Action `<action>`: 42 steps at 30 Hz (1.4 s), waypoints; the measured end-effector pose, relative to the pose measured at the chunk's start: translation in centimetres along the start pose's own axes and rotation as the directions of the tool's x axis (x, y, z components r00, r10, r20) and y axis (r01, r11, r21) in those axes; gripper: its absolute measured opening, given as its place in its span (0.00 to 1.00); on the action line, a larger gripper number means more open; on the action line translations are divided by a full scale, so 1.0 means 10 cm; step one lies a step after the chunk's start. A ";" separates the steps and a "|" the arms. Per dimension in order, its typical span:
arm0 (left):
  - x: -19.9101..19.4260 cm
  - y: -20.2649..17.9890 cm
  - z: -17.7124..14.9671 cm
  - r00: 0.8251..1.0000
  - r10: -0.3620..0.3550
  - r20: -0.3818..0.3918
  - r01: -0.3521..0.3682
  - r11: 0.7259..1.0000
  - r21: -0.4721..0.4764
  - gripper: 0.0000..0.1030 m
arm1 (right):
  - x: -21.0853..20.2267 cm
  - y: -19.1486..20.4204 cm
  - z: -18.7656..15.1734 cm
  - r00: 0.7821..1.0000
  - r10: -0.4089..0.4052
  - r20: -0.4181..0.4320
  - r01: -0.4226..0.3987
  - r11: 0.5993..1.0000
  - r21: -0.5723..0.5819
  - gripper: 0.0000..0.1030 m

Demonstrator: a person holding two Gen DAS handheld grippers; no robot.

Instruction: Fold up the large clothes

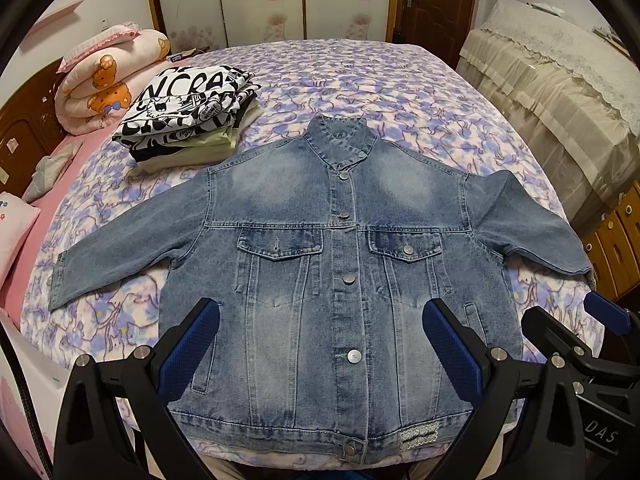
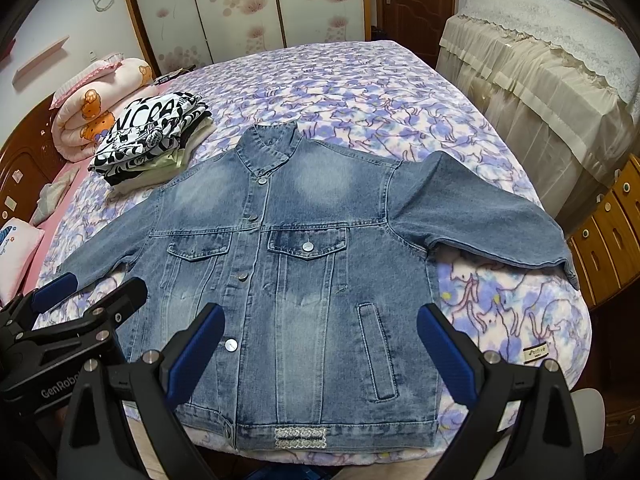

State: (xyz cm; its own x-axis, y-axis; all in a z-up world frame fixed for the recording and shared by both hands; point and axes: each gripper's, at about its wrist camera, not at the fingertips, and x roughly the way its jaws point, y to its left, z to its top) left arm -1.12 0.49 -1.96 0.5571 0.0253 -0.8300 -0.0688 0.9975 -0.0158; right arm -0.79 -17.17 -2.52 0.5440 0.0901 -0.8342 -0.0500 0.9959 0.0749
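A blue denim jacket (image 1: 340,264) (image 2: 304,264) lies flat and buttoned on the bed, front up, collar away from me, both sleeves spread outward. My left gripper (image 1: 320,332) hovers open above the jacket's lower front, its blue pads (image 1: 192,344) wide apart with nothing between them. My right gripper (image 2: 320,336) also stands open above the lower hem area, empty. In the left wrist view the right gripper (image 1: 576,320) shows at the right edge; in the right wrist view the left gripper (image 2: 88,288) shows at the left edge.
A stack of folded clothes (image 1: 192,116) (image 2: 156,140) sits on the purple floral bedspread (image 1: 360,76) beyond the left sleeve. A rolled pink quilt (image 1: 104,80) lies by the headboard. A lace-covered cabinet (image 1: 560,88) and wooden drawers (image 2: 604,228) stand to the right.
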 end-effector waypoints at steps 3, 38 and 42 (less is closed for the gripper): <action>0.00 0.00 0.00 1.000 0.000 -0.001 0.000 1.000 0.000 0.97 | 0.00 0.00 0.00 1.000 -0.001 0.000 0.001 1.000 -0.001 0.95; 0.05 0.02 -0.08 1.000 0.004 -0.006 -0.004 1.000 -0.002 0.97 | 0.02 0.00 -0.01 1.000 0.001 -0.006 -0.001 1.000 -0.001 0.95; 0.05 0.02 -0.07 1.000 0.004 -0.010 -0.004 1.000 0.000 0.97 | 0.04 0.01 -0.04 1.000 0.004 -0.012 -0.004 1.000 0.003 0.95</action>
State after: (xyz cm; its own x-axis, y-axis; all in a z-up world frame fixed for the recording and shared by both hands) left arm -1.46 0.60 -2.74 0.5487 0.0284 -0.8356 -0.0708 0.9974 -0.0126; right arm -0.87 -17.06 -3.07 0.5341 0.0945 -0.8401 -0.0498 0.9955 0.0804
